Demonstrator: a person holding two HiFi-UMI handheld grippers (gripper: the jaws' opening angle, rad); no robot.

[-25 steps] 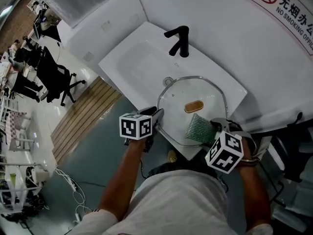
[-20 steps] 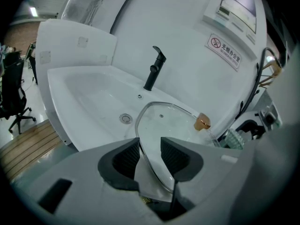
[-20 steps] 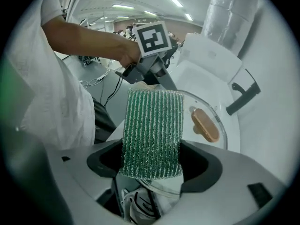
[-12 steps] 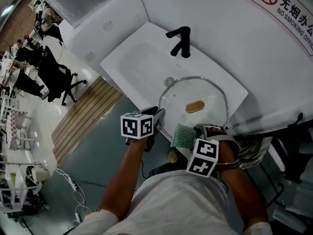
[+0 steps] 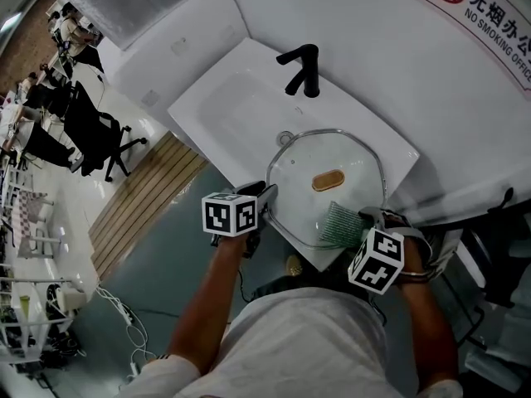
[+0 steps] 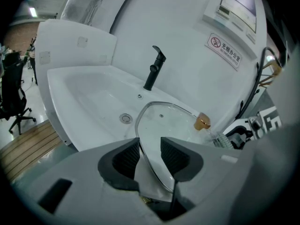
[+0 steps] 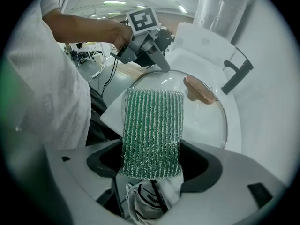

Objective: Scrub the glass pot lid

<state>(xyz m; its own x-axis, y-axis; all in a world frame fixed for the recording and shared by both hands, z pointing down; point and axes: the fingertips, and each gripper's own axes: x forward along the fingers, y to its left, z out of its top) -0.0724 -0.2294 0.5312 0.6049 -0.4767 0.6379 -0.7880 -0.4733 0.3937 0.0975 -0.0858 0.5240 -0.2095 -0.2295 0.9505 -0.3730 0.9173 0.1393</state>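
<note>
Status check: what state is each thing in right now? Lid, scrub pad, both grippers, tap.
glass pot lid: knob side up over the sink, rim clamped.
left gripper: shut on the lid's rim.
right gripper: shut on the scrub pad.
scrub pad: sticking out of the jaws, lying on the lid's glass near its edge.
tap: no water seen running.

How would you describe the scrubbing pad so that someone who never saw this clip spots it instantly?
Start at the white sink with the black faucet; a glass pot lid sits over its near right corner. On the lid's near edge, gripped by the right gripper, is the scrubbing pad: the only green, ribbed, glittery rectangle against clear glass and white basin.
</note>
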